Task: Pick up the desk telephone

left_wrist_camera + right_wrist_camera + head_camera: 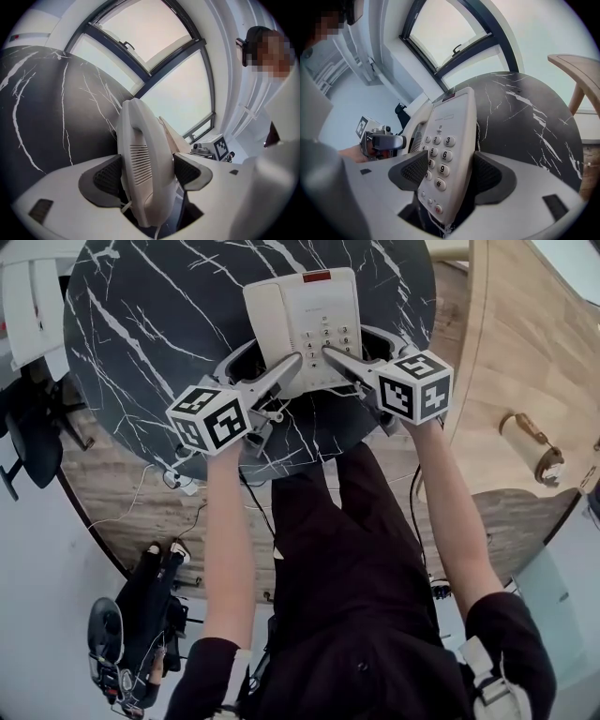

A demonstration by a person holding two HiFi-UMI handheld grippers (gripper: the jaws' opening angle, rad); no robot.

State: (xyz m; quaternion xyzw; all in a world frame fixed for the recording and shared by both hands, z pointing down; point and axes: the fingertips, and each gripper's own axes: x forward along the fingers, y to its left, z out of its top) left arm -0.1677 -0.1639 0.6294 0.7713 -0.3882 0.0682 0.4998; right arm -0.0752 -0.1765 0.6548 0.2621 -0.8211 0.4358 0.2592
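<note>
Your telephone (305, 329) is at the upper centre of the head view, close to the black table's (141, 324) lower edge, with bare marble up and left. Your left gripper (147, 171) clamps its handset (140, 154) side, and your right gripper (447, 171) clamps its keypad (440, 154) side.

Your round black marble-patterned tabletop (169, 334), veined in white, carries the cream push-button desk telephone (309, 320) near its 6 o'clock rim, handset along the phone's 9 o'clock side and a red strip at its 12 o'clock end.
</note>
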